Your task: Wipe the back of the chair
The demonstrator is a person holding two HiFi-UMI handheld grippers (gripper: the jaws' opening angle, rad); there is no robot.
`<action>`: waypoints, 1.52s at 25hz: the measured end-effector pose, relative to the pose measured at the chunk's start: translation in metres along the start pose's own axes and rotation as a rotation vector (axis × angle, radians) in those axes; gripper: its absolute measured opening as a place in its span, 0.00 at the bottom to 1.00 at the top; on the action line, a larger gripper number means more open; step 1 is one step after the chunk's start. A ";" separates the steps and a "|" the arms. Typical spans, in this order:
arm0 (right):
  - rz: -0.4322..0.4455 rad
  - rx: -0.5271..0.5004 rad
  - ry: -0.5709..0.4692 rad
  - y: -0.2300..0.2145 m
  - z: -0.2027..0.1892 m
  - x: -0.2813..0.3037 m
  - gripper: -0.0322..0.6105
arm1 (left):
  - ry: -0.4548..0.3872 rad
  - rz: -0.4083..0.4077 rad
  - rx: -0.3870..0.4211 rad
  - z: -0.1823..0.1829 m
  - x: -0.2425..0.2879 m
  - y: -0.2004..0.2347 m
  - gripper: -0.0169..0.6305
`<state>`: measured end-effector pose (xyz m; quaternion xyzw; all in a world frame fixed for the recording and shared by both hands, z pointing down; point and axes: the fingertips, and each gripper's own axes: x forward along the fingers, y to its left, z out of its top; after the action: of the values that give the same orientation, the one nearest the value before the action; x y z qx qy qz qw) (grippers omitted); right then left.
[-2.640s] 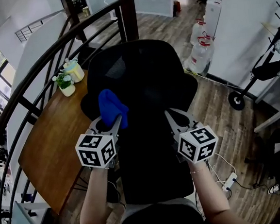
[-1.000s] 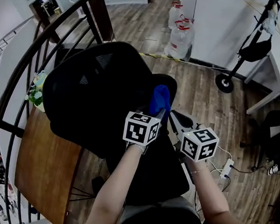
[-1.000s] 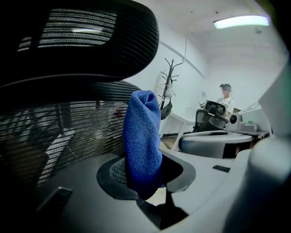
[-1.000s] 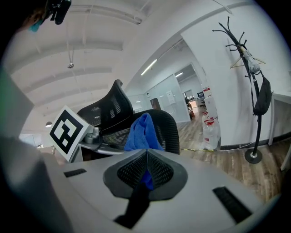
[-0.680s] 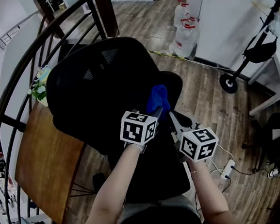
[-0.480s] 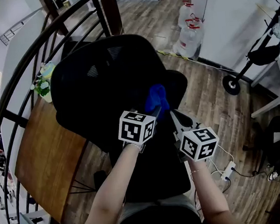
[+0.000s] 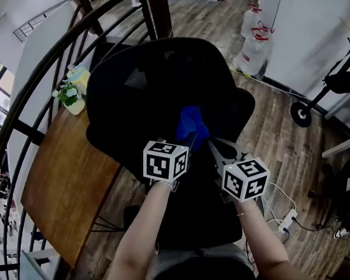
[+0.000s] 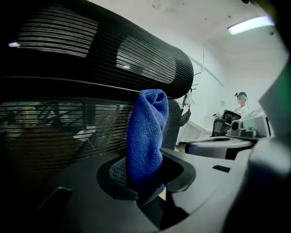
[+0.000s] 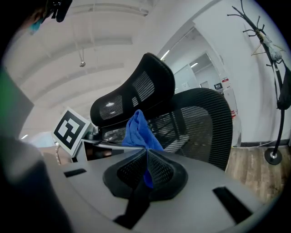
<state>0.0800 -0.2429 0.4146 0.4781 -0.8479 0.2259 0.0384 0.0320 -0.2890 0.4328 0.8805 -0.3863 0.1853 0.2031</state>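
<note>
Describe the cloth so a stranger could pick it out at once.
Find the black mesh chair beside the wooden table. At its backrest, the left gripper holds a cloth upright. It is the only bright blue thing against all that black.

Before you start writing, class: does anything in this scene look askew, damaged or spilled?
Nothing stands out. The blue cloth is held bunched and upright in the left gripper, in front of the chair back, whose mesh looks whole. No spill or damage shows.
</note>
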 end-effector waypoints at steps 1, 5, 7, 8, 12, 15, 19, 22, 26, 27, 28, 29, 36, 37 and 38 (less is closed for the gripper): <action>0.013 -0.003 0.005 0.005 -0.001 0.004 0.09 | -0.005 0.011 -0.009 -0.001 -0.004 0.006 0.21; 0.060 -0.015 0.028 0.025 -0.006 0.016 0.09 | -0.022 0.047 -0.041 -0.007 -0.024 0.028 0.21; 0.082 -0.021 0.039 0.034 -0.009 0.021 0.09 | -0.027 0.072 -0.054 -0.011 -0.034 0.038 0.21; 0.093 -0.024 0.044 0.039 -0.010 0.023 0.09 | -0.030 0.087 -0.061 -0.013 -0.040 0.044 0.21; 0.132 -0.037 0.057 0.058 -0.013 0.034 0.09 | -0.048 0.144 -0.106 -0.018 -0.063 0.067 0.21; 0.160 -0.044 0.071 0.073 -0.019 0.041 0.09 | -0.063 0.183 -0.142 -0.024 -0.080 0.085 0.21; 0.185 -0.049 0.081 0.089 -0.023 0.048 0.09 | -0.077 0.238 -0.176 -0.032 -0.102 0.108 0.21; 0.197 -0.049 0.079 0.099 -0.022 0.052 0.09 | -0.086 0.276 -0.201 -0.036 -0.120 0.124 0.21; 0.212 -0.053 0.078 0.112 -0.022 0.058 0.09 | -0.090 0.318 -0.214 -0.041 -0.141 0.143 0.21; 0.215 -0.054 0.078 0.115 -0.022 0.059 0.09 | -0.092 0.329 -0.217 -0.043 -0.146 0.148 0.21; 0.218 -0.054 0.077 0.118 -0.023 0.061 0.09 | -0.094 0.339 -0.223 -0.045 -0.151 0.153 0.21; 0.220 -0.054 0.078 0.120 -0.023 0.062 0.09 | -0.097 0.349 -0.230 -0.047 -0.156 0.158 0.21; 0.216 -0.049 0.082 0.127 -0.027 0.065 0.09 | -0.109 0.392 -0.255 -0.056 -0.179 0.177 0.21; 0.212 -0.048 0.080 0.126 -0.027 0.064 0.09 | -0.112 0.397 -0.257 -0.057 -0.181 0.178 0.21; 0.208 -0.048 0.078 0.125 -0.026 0.064 0.09 | -0.115 0.400 -0.259 -0.058 -0.183 0.179 0.21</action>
<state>-0.0622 -0.2274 0.4127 0.3771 -0.8960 0.2268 0.0593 -0.2291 -0.2600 0.4316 0.7623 -0.5844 0.1203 0.2510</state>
